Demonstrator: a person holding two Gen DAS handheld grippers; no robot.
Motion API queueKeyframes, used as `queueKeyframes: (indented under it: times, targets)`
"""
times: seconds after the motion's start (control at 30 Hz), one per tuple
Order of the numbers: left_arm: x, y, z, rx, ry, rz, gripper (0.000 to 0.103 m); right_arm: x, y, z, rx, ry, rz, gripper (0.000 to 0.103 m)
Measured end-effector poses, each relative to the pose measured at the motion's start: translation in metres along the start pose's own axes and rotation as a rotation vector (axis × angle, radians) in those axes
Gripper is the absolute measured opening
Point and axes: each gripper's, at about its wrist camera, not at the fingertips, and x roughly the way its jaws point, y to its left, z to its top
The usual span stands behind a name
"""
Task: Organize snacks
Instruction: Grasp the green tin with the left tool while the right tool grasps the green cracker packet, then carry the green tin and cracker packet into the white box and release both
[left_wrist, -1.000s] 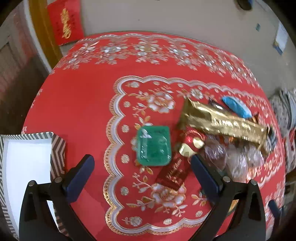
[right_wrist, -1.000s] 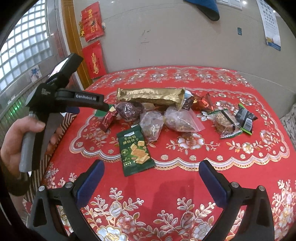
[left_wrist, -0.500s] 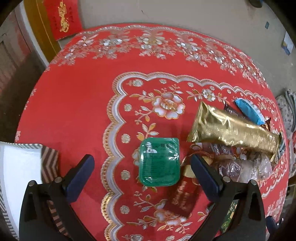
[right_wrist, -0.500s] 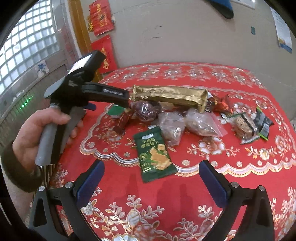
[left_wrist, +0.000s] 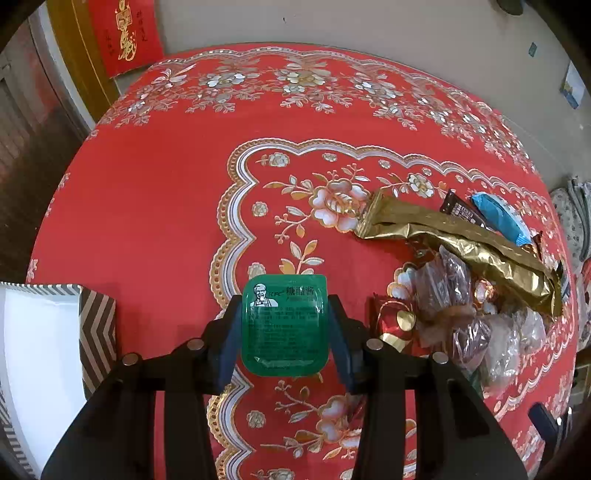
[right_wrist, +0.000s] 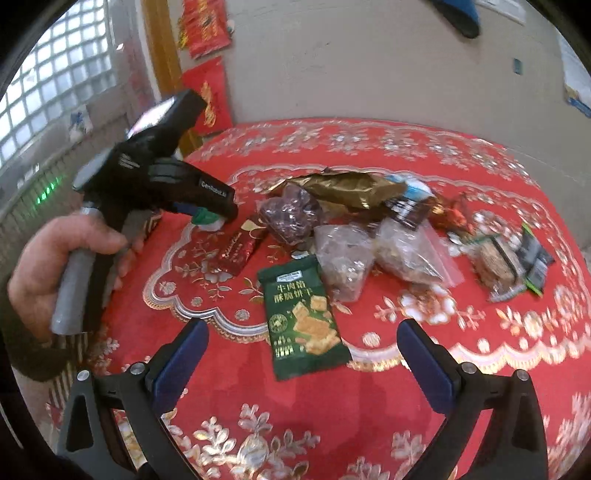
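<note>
My left gripper (left_wrist: 284, 325) is shut on a green sauce cup (left_wrist: 284, 325), its fingers pressed against the cup's two sides; the cup also shows in the right wrist view (right_wrist: 205, 218) at the left gripper's tip, just above the red tablecloth (left_wrist: 166, 206). My right gripper (right_wrist: 301, 354) is open and empty, low over the cloth in front of a green biscuit packet (right_wrist: 303, 321). Behind it lies a pile of snacks: a gold foil pack (right_wrist: 351, 188), clear bags of sweets (right_wrist: 402, 247), a dark red bar (right_wrist: 240, 247).
A box with striped brown-and-white walls and a white inside (left_wrist: 40, 339) stands at the table's left edge. More small packets (right_wrist: 513, 258) lie at the right of the pile. A blue packet (left_wrist: 498, 218) lies behind the gold pack. A wall stands behind the table.
My left gripper moved forward over the green sauce cup and shut on it. My right gripper shifted a little closer to the biscuit packet and stayed open.
</note>
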Motion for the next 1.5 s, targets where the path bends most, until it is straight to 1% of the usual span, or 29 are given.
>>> queueKeyframes:
  times: [0.13, 0.27, 0.3, 0.37, 0.43, 0.47, 0.5, 0.63, 0.73, 0.8, 0.93, 1.13, 1.3, 1.4, 1.5]
  targets:
    - [-0.001, 0.004, -0.001, -0.007, 0.008, -0.018, 0.042, 0.025, 0.004, 0.006, -0.051, 0.075, -0.003, 0.095]
    - [-0.001, 0.005, -0.001, -0.009, 0.012, -0.022, 0.042, 0.046, 0.006, 0.007, -0.083, 0.132, -0.019, 0.078]
    - [-0.001, 0.005, -0.002, -0.009, 0.013, -0.020, 0.042, 0.046, 0.007, 0.007, -0.095, 0.115, -0.026, 0.076]
    - [-0.002, 0.006, -0.003, -0.015, 0.015, -0.018, 0.042, 0.049, 0.007, 0.009, -0.094, 0.117, -0.017, 0.076]
    - [-0.003, 0.006, -0.006, -0.021, 0.017, -0.015, 0.042, 0.048, 0.008, 0.009, -0.100, 0.108, -0.017, 0.071]
    - [-0.004, 0.006, -0.008, -0.021, 0.018, -0.015, 0.042, 0.048, 0.009, 0.009, -0.105, 0.103, -0.018, 0.060]
    - [-0.005, 0.007, -0.009, -0.020, 0.019, -0.015, 0.042, 0.045, 0.009, 0.008, -0.110, 0.095, -0.015, 0.046]
    - [-0.008, 0.008, -0.018, -0.026, 0.019, -0.017, 0.042, 0.038, 0.008, 0.001, -0.101, 0.102, -0.013, 0.046]
    - [-0.013, 0.011, -0.027, -0.037, 0.018, -0.026, 0.042, 0.028, 0.007, -0.008, -0.078, 0.090, 0.002, 0.046]
    - [-0.016, 0.012, -0.032, -0.040, 0.016, -0.032, 0.042, 0.019, 0.007, -0.012, -0.066, 0.066, 0.011, 0.046]
    - [-0.034, 0.014, -0.042, -0.046, -0.021, -0.037, 0.042, 0.002, 0.015, -0.013, -0.064, 0.032, 0.028, 0.046]
    - [-0.065, 0.018, -0.057, -0.022, -0.076, -0.032, 0.042, -0.017, 0.031, -0.007, -0.067, -0.012, 0.052, 0.046]
    - [-0.089, 0.025, -0.074, -0.001, -0.122, -0.025, 0.042, -0.027, 0.049, -0.002, -0.087, -0.044, 0.063, 0.046]
    - [-0.099, 0.032, -0.085, -0.001, -0.138, -0.035, 0.042, -0.032, 0.060, -0.001, -0.101, -0.054, 0.068, 0.046]
    - [-0.109, 0.041, -0.095, 0.000, -0.164, -0.020, 0.042, -0.033, 0.069, 0.002, -0.112, -0.060, 0.081, 0.046]
